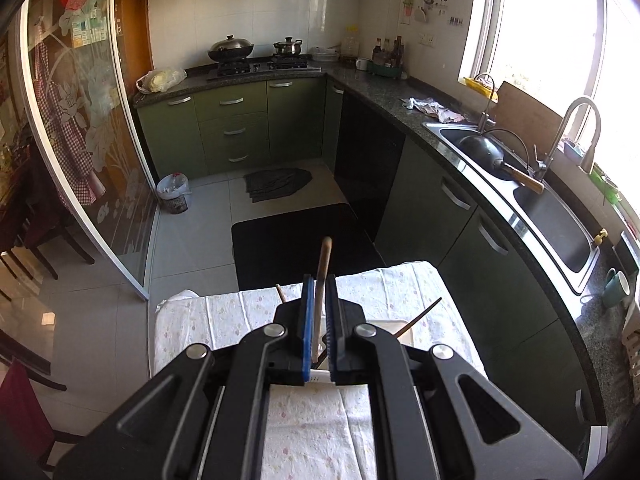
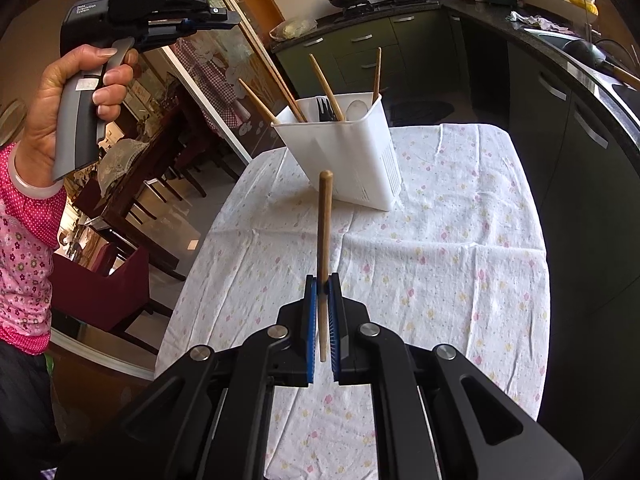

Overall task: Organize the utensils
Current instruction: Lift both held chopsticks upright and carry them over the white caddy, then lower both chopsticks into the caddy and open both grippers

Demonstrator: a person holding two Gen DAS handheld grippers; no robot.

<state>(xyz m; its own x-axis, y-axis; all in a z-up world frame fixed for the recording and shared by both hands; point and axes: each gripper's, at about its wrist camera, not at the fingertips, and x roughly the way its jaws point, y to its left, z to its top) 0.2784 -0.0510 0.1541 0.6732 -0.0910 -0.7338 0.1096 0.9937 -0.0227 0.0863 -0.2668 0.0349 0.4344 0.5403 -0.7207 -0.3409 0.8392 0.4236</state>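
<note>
A white utensil caddy (image 2: 352, 160) stands on the floral tablecloth (image 2: 440, 264). It holds several wooden chopsticks, a black fork (image 2: 326, 109) and a white spoon (image 2: 356, 109). My right gripper (image 2: 322, 280) hovers over the near part of the table, shut on an upright wooden chopstick (image 2: 325, 220). A hand holds my left gripper (image 2: 228, 20) high, up and left of the caddy. In the left wrist view that gripper (image 1: 320, 280) is shut on another wooden stick (image 1: 325, 252), and its fingers mostly hide the caddy (image 1: 390, 325) beneath.
A dark counter with a steel sink (image 1: 516, 220) and a wok in it runs along the right. A black floor mat (image 1: 296, 236) and a small bin (image 1: 174, 194) lie beyond the table. A glass sliding door (image 1: 92, 128) and dining chairs (image 2: 120, 280) stand to the left.
</note>
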